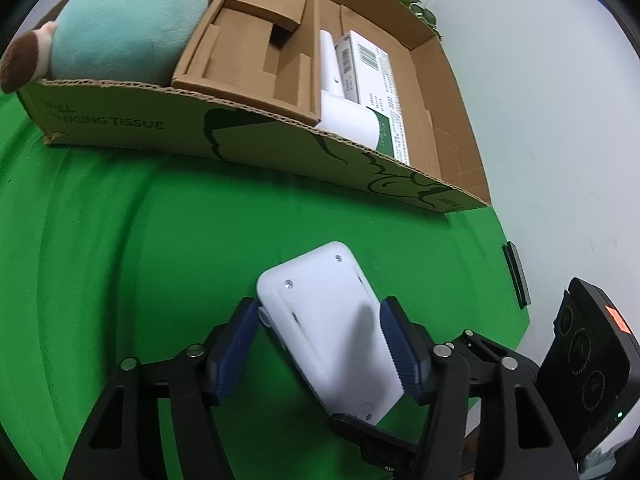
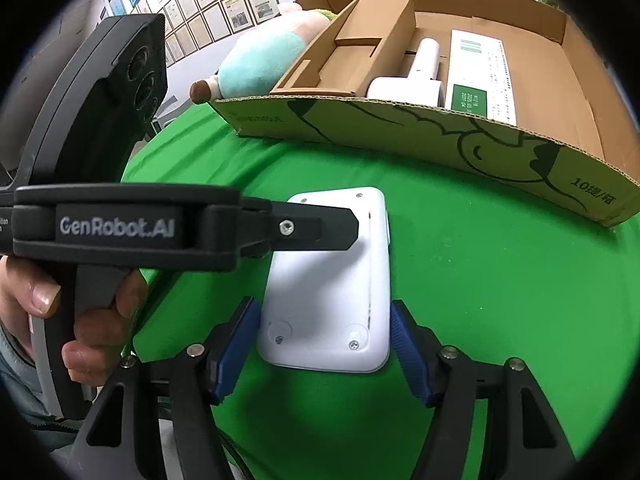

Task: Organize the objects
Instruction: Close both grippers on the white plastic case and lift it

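A flat white plastic device with small screws lies on the green cloth, also in the right wrist view. My left gripper has its blue pads against both sides of it. My right gripper straddles the device's near end; a small gap shows beside its right pad. The left gripper's finger reaches over the device's far end in the right wrist view. Beyond stands an open cardboard box, also in the right wrist view.
The box holds a cardboard insert tray, a white handheld appliance and a white-green carton. A teal plush toy lies at its left end. The right gripper's black body stands at right. White wall behind.
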The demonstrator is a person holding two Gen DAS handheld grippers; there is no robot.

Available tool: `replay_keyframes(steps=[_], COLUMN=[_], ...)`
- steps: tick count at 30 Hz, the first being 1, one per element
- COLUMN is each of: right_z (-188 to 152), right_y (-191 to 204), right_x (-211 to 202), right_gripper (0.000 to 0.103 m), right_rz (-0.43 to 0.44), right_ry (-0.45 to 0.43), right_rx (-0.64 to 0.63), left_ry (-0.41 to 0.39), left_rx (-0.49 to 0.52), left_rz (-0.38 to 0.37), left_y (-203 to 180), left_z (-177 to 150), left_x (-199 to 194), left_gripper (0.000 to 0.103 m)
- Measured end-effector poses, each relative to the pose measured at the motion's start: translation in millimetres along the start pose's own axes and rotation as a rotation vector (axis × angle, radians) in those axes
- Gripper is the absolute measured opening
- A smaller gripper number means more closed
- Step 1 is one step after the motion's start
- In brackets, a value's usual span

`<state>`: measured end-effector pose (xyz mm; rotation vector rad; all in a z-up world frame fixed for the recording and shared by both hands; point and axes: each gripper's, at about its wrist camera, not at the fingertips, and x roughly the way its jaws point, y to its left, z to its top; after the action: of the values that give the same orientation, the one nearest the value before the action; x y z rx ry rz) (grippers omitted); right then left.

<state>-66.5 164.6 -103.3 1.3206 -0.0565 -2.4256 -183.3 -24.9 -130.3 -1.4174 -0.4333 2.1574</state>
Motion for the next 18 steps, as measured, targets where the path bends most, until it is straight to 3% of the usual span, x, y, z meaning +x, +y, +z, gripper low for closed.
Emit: replay_keyframes(steps=[5, 10, 11, 12, 15, 18], right_z=[-3, -8, -9, -9, -7, -7], right_y=[8, 1, -2, -6, -22, -19], right_x=[-3, -4, -5, -10, -11, -12], right_gripper=[0.064, 0.063, 0.056, 0.04, 0.036, 0.04], right_rz=[-0.034, 0.023, 0.037, 0.042, 0.112, 0.106], right_ry=[-0.008, -0.004, -0.009, -0.027, -0.01, -0.003], right_rx=[-0.011, 0.071, 0.094, 0.121, 0.196, 0.17], left_ry=[0.012, 0.03, 0.028, 0.02, 0.022, 0.026], left_rx=[-0.014, -0.07, -0.078, -0.09, -0.126, -0.142], left_rz=[0.043, 0.054, 0.069, 0.078, 0.068, 0.062], left_y=[-3, 4, 5, 7, 13, 16], left_z=[-3, -7, -7, -8, -10, -11], left_x=[-3, -9, -10, -13, -16, -18], left_gripper=[0.056, 0.048, 0.048, 0.049, 0.045, 0.045])
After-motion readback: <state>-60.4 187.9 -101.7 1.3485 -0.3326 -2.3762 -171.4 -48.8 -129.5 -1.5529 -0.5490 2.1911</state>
